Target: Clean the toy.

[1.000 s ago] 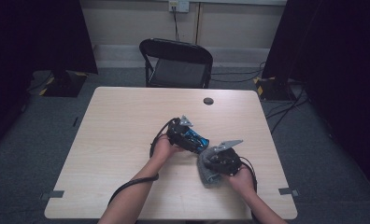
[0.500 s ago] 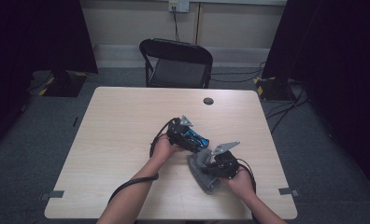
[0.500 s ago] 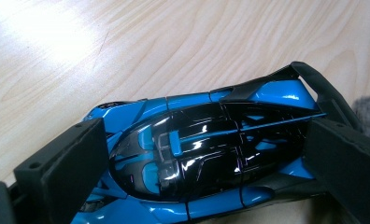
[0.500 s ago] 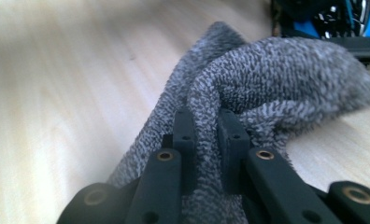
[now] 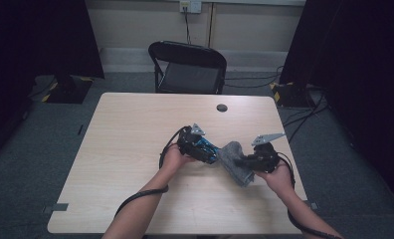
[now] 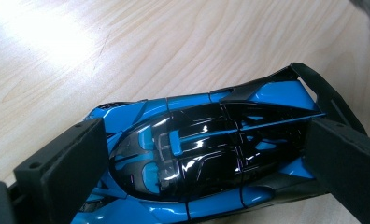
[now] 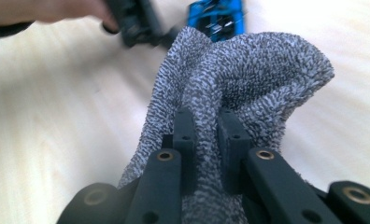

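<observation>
Step in hand, as I read it: wiping the blue toy car [image 5: 205, 148] w/ the grey cloth [image 5: 235, 162]. Left gripper [image 6: 197, 154] has its jaws one on each side of the car body, pressed against it, pinning it on the table [image 5: 135, 129] near the middle, a bit toward the person's side. From the left gripper view the car lies across the jaws, spoiler end by the right-hand jaw, nose end by the left-hand one, glossy roof facing the camera. Right gripper [image 7: 206, 126] has its jaws nearly together, pinching a fold of the cloth; the rest of the cloth bunches up beyond the tips and hangs below. In the high view the cloth sits between the two grippers, its near edge just beside or touching the car's end; can't tell which. To do it well, imo: keep the left grip firm but not crushing, since the spoiler looks thin; lead w/ the loose bunch of cloth, not the hard jaw tips, so the paint doesn't get scratched; wipe along the body in short strokes, toward the held end; keep the pinch deep enough that the cloth doesn't slip out under drag. Rotate the car w/ the left hand to reach the sides rather than forcing the right wrist around.
</observation>
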The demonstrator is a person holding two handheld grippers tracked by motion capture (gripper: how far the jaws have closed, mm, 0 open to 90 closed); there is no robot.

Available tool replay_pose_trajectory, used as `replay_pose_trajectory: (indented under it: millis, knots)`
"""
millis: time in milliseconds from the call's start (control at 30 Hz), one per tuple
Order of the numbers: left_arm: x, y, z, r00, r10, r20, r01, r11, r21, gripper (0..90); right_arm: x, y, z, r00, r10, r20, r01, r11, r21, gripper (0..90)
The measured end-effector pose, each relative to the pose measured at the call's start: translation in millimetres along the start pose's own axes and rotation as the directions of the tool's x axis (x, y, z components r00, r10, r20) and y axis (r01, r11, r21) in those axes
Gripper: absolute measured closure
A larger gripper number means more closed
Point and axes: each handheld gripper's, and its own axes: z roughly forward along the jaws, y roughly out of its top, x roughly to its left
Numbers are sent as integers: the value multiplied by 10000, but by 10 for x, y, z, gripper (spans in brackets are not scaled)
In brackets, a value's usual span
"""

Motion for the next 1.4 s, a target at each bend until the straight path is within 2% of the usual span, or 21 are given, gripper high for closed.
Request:
replay_pose_trajectory:
  millis: [167, 333, 500, 600, 967, 1167, 1400]
  knots:
    - [-5, -11, 1, 10000, -31, -12, 31, 9999, -100, 3, -211, 151, 24, 9995, 162, 258, -160, 9998, -90, 805]
    - [-4, -17, 1, 10000, -9, -15, 9, 9999, -154, 2, -450, 277, 92, 9964, 464, 715, -447, 9987, -244, 805]
    - [-8, -18, 3, 10000, -31, -35, 30, 9999, -159, 0, -637, 378, 219, 9944, 630, 850, -607, 9977, -286, 805]
    - [-7, -15, 3, 10000, -23, -31, 23, 9999, -131, 0, -702, 441, 316, 9952, 495, 847, -479, 9986, -208, 805]
    - [-7, -24, 3, 10000, -33, -27, 33, 9998, -197, 0, -802, 675, 683, 9969, 118, 775, -124, 9999, 74, 804]
    - [-7, -30, 3, 10000, -19, -4, 19, 9997, -236, 0, -784, 795, 877, 9960, -7, 893, -12, 9998, 210, 802]
    - [-7, -29, 3, 10000, -29, -11, 28, 9997, -241, 0, -724, 901, 1121, 9909, -673, 1166, 599, 9960, 658, 801]
